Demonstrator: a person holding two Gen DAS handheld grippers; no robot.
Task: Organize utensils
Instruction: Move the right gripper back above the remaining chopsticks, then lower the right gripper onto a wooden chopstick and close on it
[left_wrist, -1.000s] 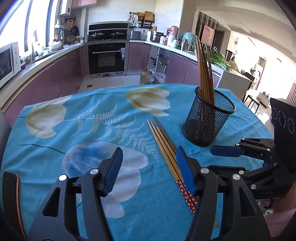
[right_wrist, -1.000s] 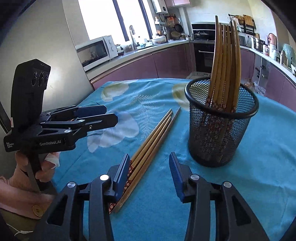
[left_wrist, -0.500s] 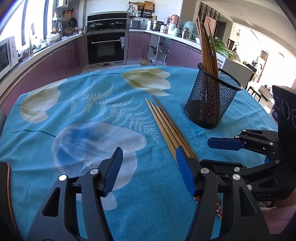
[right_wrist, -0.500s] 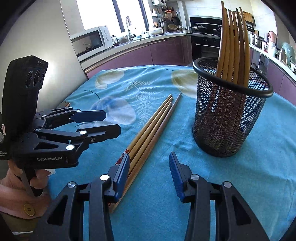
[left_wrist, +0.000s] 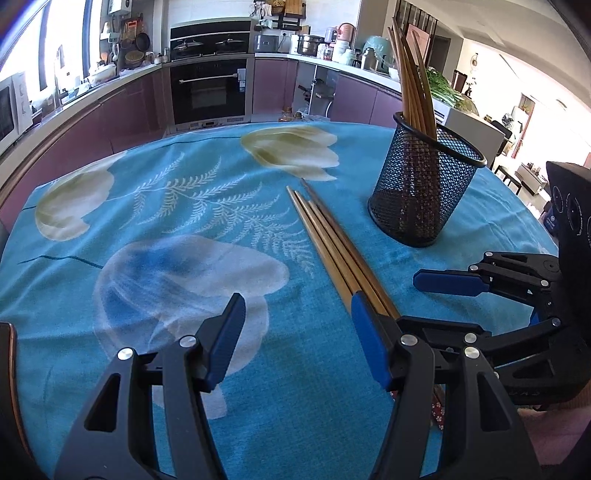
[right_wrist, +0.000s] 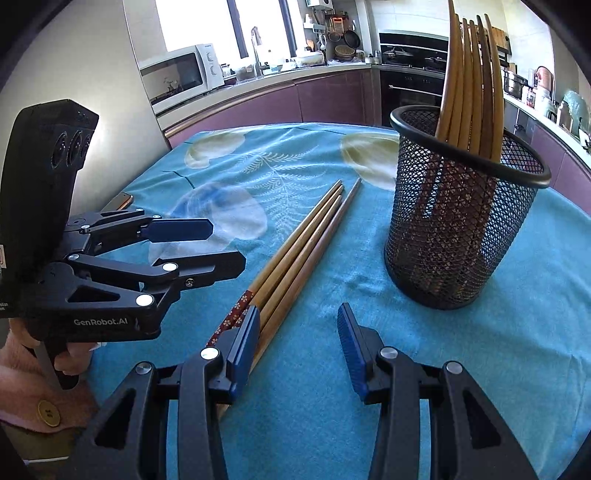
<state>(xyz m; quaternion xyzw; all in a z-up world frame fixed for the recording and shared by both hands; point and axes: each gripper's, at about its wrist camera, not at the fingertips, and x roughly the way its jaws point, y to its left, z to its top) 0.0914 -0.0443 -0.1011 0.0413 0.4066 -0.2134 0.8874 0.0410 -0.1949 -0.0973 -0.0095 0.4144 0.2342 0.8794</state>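
Several brown wooden chopsticks (left_wrist: 328, 240) lie side by side on the blue flowered tablecloth (left_wrist: 184, 221); they also show in the right wrist view (right_wrist: 299, 254). A black mesh cup (left_wrist: 421, 192) holding more upright chopsticks stands to their right, also in the right wrist view (right_wrist: 458, 221). My left gripper (left_wrist: 295, 339) is open and empty, low over the cloth, its right finger over the chopsticks' near ends. My right gripper (right_wrist: 295, 347) is open and empty, its left finger over the same ends. Each gripper shows in the other's view, the right (left_wrist: 480, 288), the left (right_wrist: 177, 247).
The table's rounded edge drops off behind the cup. A phone (right_wrist: 118, 201) lies at the table's left edge. Kitchen counters, an oven (left_wrist: 210, 92) and a microwave (right_wrist: 177, 74) stand beyond the table.
Both grippers have moved lower and closer to the near ends of the lying chopsticks. Both stay open. The chopsticks and cup have not moved.
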